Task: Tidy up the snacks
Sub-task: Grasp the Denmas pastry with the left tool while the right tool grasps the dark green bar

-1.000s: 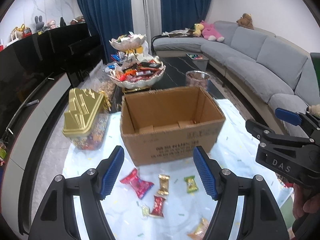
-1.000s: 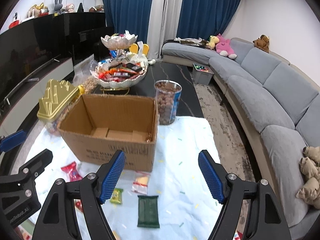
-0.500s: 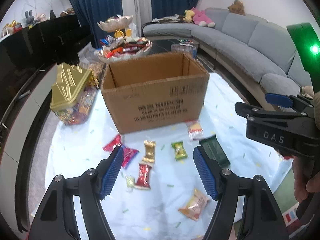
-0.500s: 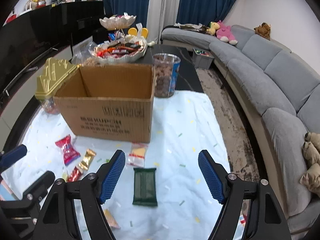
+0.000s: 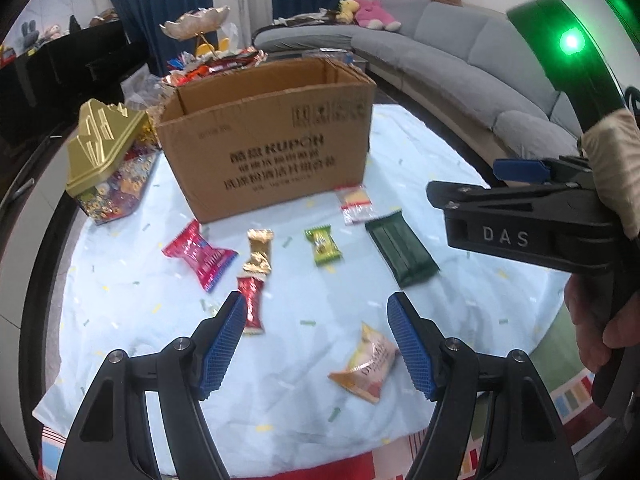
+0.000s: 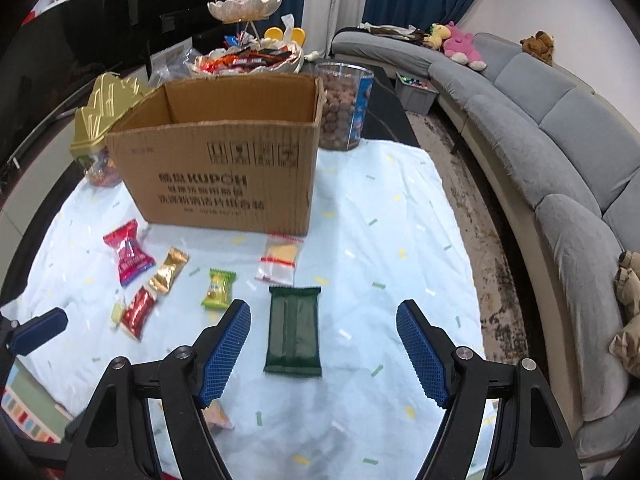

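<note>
An open cardboard box (image 5: 272,136) (image 6: 224,160) stands on a pale blue cloth. In front of it lie several wrapped snacks: a red pack (image 5: 198,254) (image 6: 128,258), a gold one (image 5: 259,254) (image 6: 168,270), a small red one (image 5: 251,304) (image 6: 138,312), a green candy (image 5: 323,246) (image 6: 218,289), a clear bag (image 5: 356,204) (image 6: 280,258), a dark green bar (image 5: 402,252) (image 6: 294,330) and an orange pack (image 5: 366,362). My left gripper (image 5: 316,344) hangs open above the cloth beside the orange pack. My right gripper (image 6: 324,354) is open over the near end of the green bar.
A gold-lidded candy jar (image 5: 106,160) (image 6: 102,136) stands left of the box. Behind it are a tiered snack dish (image 6: 248,52) and a clear tub of brown balls (image 6: 344,108). A grey sofa (image 6: 560,152) curves along the right. A hand (image 5: 592,320) holds the right gripper.
Both grippers have come down toward the cloth. The box now looks higher and farther in each view, and more snacks show below. Jaw openings are unchanged.
</note>
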